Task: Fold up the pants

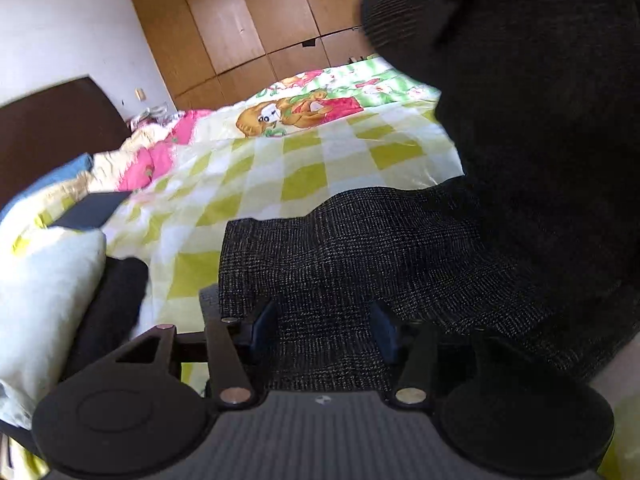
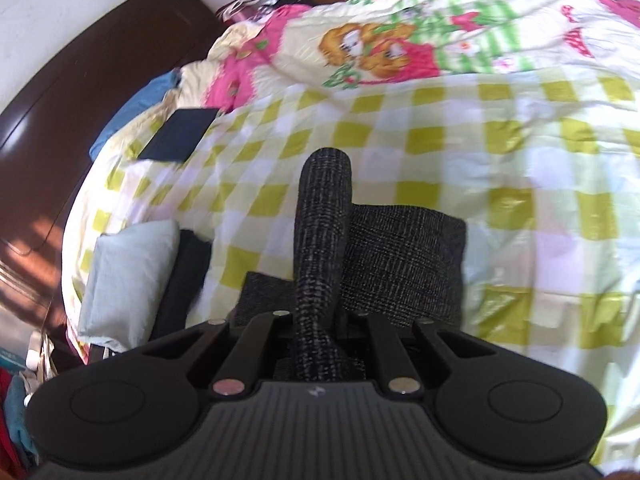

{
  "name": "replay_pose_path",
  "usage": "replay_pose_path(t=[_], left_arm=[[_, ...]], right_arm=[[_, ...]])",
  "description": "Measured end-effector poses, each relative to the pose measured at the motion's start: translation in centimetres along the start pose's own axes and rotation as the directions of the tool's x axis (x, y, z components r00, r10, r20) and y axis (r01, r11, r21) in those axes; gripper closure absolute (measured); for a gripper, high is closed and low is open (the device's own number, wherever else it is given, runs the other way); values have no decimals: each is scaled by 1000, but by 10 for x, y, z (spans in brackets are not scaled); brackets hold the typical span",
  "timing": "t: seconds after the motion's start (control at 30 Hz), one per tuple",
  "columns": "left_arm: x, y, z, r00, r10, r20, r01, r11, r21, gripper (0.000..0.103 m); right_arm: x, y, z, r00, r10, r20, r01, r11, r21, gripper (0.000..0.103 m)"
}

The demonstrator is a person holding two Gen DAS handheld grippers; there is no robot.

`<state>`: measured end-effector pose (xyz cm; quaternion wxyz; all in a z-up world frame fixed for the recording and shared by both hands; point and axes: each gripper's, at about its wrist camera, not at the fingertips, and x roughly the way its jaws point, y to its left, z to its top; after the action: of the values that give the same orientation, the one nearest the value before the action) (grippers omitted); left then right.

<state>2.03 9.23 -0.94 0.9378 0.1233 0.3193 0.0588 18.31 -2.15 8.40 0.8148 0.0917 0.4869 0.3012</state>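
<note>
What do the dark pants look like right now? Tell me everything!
The pants are dark, almost black, woven cloth with thin pale checked lines, looking thick and a bit woolly. They lie partly folded on the green-and-white checked bedspread. The right gripper pinches a bunched fold of them that stands up like a roll. In the left wrist view, the cloth lies between the left gripper's parted fingers, draped forward across the bed. How tightly that gripper grips is unclear.

Readable text: none in either view.
Quilt (image 2: pixel 500 152): cartoon bear print at 12 o'clock, no legible lettering.
Gripper housings: small pale mark, unreadable.
</note>
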Motion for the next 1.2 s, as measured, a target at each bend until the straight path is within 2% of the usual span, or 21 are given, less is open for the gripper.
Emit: replay_pose_path(t=[0.2,0.3,0.5,0.63,0.8,0.93,1.03,1.2], left_arm=[[-5,21,-4,997,-79,15,80,991,-104,37],[-8,28,-5,995,-97,21,99,985,-142,37],[-15,43,-9,987,-150,47,157,963,-220,37],[-22,46,-11,989,-137,55,146,958,-245,34],[-36,54,-17,990,-121,69,136,946,-294,33],[-51,66,-23,986,-139,96,164,922,-350,33],[-63,75,-28,986,-134,102,164,909,-385,27],[-83,87,-34,988,-114,106,147,911,-385,26]], right_arm=[[64,33,-19,995,-47,-91,45,999,-28,90],[85,36,-26,990,-74,-119,73,997,-13,81],[90,47,-23,991,-54,-125,55,998,4,64],[93,57,-23,993,-39,-115,37,999,-19,64],[98,60,-21,989,44,-138,-41,999,29,60],[97,63,-16,992,3,-128,-5,1000,-18,58],[99,61,-10,990,-18,-138,15,1000,-27,57],[106,75,-5,988,-58,-146,39,991,-129,53]])
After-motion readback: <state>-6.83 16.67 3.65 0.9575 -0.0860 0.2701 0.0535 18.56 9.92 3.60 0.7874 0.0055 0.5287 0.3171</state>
